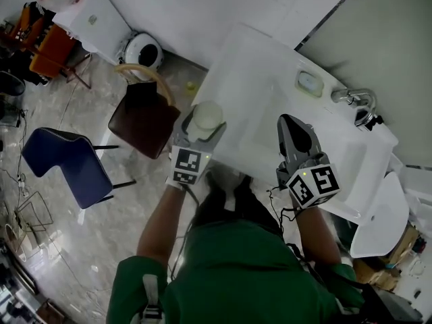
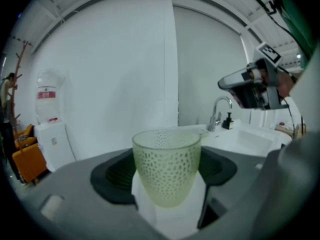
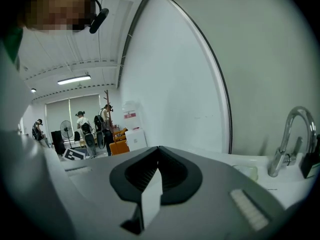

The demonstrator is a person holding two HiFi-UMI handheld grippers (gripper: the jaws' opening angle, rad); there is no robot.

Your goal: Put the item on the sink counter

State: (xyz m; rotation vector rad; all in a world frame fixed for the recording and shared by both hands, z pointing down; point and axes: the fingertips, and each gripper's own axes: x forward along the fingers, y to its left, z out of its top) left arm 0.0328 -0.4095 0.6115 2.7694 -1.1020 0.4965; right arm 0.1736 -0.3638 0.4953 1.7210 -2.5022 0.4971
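So the left gripper [image 1: 203,123] has its jaws clamped on the cup [image 2: 166,164], one dark ribbed pad on each side of the body. The cup sits upright between them with its mouth up. That looks deliberate: pinching the sides leaves the base free, so it can go straight down onto a flat surface without tipping.

The cup itself is translucent pale green plastic or glass (can't tell which). It's covered in a small dimpled, pebbly pattern and tapers to a rounder, narrower bottom. That texture probably helps the pads bite. It looks empty.

The white sink worktop [image 1: 256,79] is smooth and glossy, and it lies just ahead of the left jaws. From the head view the cup hangs right at its near edge. No view shows the base resting on anything, so it's probably not set down yet. The chrome gooseneck faucet [image 1: 354,98] is further ahead and off to the right of those jaws, with a small soap dish [image 1: 309,83] beside it. Plenty of bare worktop sits between.

The right gripper [image 1: 293,128] has its jaws pressed together on nothing. It hovers out over the worktop, apparently just keeping out of the cup's way.
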